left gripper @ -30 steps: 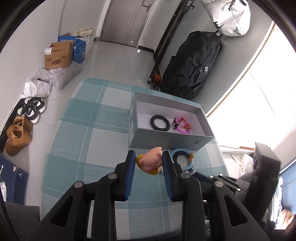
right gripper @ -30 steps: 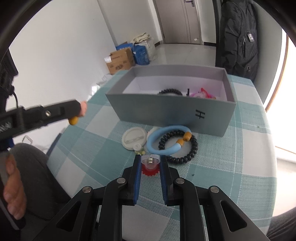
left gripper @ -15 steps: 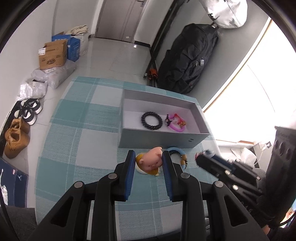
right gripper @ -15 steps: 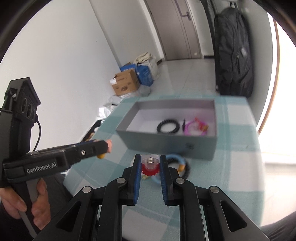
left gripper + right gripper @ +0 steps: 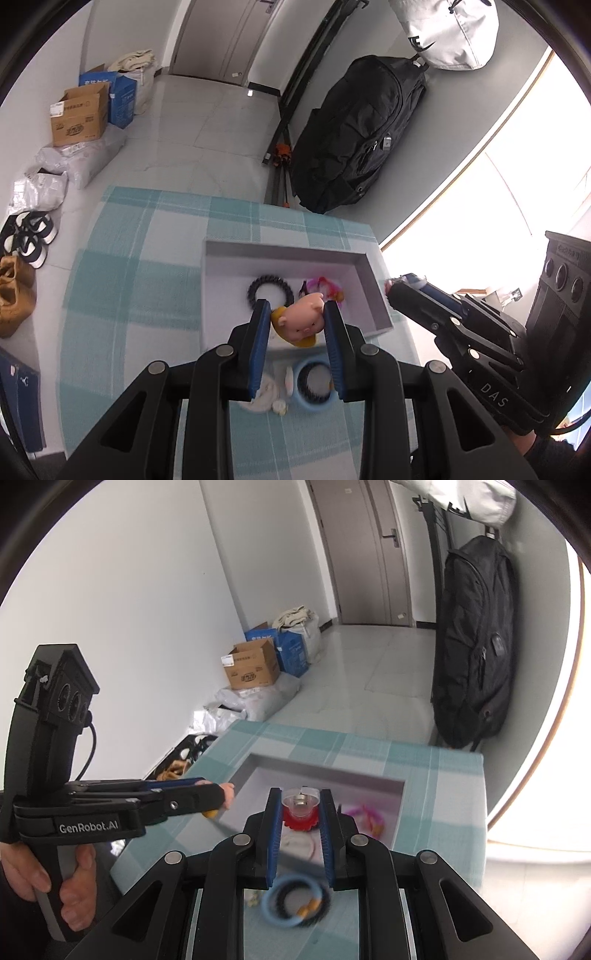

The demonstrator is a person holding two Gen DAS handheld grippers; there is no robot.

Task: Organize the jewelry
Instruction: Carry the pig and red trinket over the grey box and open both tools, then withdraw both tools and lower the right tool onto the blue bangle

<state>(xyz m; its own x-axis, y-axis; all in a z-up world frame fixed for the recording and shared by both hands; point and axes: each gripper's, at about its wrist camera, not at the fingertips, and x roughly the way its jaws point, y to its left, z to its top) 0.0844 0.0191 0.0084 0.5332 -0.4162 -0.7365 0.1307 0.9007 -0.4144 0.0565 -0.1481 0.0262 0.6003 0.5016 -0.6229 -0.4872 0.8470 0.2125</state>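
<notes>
**Mia:** What do you see from the left wrist?

**Tom:** The left gripper [image 5: 295, 325] is pinching a little pink pig toy [image 5: 301, 322] with a yellow part. Both blue pads press on its sides. The pig is up in the air, over the near edge of the grey box [image 5: 365, 291].

**Mia:** What is in the box?

**Tom:** A black bead bracelet [image 5: 270, 291] and a pink thing [image 5: 327, 286] lie on its white floor, side by side. The box sits on a table with a blue-green checked cloth [image 5: 140, 295]. In front of the box, on the cloth, lie a light blue ring [image 5: 314, 384] and a white round lid [image 5: 264, 397]. The right gripper [image 5: 404, 284] pokes in from the right, close to the box's right wall.

**Mia:** And from the right wrist?

**Tom:** The right gripper [image 5: 301, 806] is squeezed on a small red piece with a clear top [image 5: 301, 808]. It is held up, and the open box [image 5: 399, 812] is behind it. Below, on the cloth [image 5: 450, 812], the light blue ring [image 5: 291, 901] lies with a black bead bracelet [image 5: 317, 901] on it. It looks blurry.

**Mia:** Can you see the other gripper there?

**Tom:** Yes, the left gripper [image 5: 221, 799] comes in from the left with the pig [image 5: 227, 797] at its tip, by the box's left corner. A hand [image 5: 55, 886] holds its handle.
</notes>
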